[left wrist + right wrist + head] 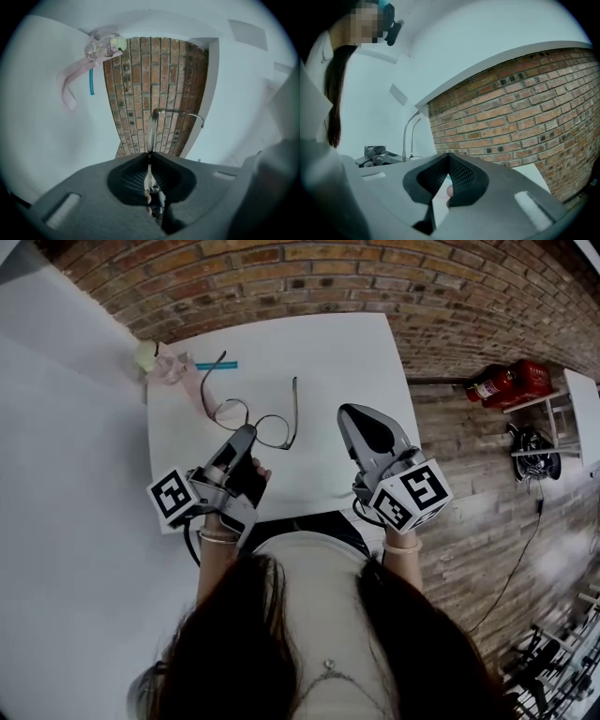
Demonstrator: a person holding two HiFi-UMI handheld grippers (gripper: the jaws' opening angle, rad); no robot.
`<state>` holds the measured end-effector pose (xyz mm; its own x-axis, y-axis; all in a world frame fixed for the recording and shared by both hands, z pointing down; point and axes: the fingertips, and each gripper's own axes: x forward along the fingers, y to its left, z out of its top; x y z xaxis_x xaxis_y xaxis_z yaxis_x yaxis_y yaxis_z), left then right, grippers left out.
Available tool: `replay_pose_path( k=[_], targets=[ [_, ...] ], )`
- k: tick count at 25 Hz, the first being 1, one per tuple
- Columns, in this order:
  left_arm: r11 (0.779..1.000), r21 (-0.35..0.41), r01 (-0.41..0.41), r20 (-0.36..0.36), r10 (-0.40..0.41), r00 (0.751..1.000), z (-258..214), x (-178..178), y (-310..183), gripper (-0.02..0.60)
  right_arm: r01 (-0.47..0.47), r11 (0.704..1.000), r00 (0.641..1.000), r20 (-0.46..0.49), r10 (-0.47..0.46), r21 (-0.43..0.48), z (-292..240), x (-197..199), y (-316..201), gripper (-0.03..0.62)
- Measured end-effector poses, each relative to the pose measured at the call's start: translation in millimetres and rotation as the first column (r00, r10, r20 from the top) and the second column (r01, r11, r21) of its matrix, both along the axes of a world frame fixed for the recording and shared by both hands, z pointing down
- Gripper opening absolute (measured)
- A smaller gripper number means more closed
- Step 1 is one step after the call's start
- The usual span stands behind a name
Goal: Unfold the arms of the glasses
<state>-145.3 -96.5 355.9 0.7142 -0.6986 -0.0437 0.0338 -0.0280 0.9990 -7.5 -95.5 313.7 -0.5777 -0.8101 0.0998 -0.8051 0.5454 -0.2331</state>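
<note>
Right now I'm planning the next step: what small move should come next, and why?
Probably open the left gripper to release the glasses: both arms already stand out from the frame, and the right gripper is shut and empty.

We see a white table [356, 362] set against brickwork [469, 296]. At its far left corner lies a pink strap [192, 381], joined to a small clear item [169, 367], possibly a bottle, with a pale green cap [145, 354]. A teal stick [217, 365] lies just beside the strap. Two red fire extinguishers [511, 382] lie on the brick, well apart from the table.
</note>
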Motion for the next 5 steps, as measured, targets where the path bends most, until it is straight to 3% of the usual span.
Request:
replay_pose_path(
  k=[5],
  targets=[
    [1.0, 0.001, -0.003, 0.014, 0.003, 1.0, 1.4, 5.6, -1.5, 0.018, 0.012, 1.0, 1.0, -0.002, -0.012, -0.015, 3.1, 2.4, -2.0, 0.006]
  ],
)
